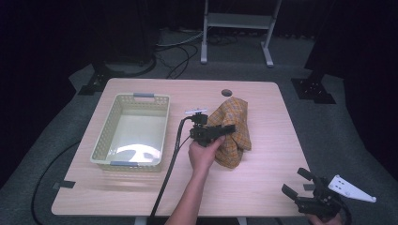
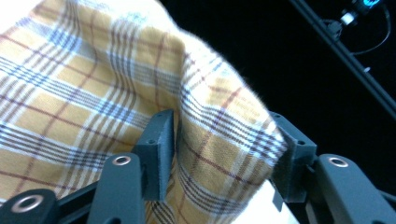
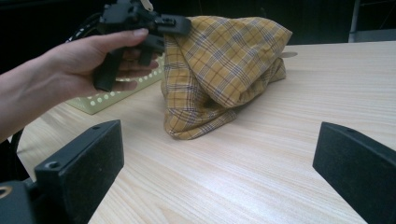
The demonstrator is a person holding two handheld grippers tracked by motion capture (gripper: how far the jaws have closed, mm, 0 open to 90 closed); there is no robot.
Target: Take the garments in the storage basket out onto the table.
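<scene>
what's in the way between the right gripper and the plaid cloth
Nothing visible: bare table lies between the right gripper, whose jaws stand open, and the plaid cloth. The left gripper is at the cloth's far upper side.

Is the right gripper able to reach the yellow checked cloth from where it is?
Probably yes. The right gripper sits open at the table's near corner, apart from the yellow checked cloth, with bare wooden table between them. The left gripper already has a fold between its jaws.
</scene>
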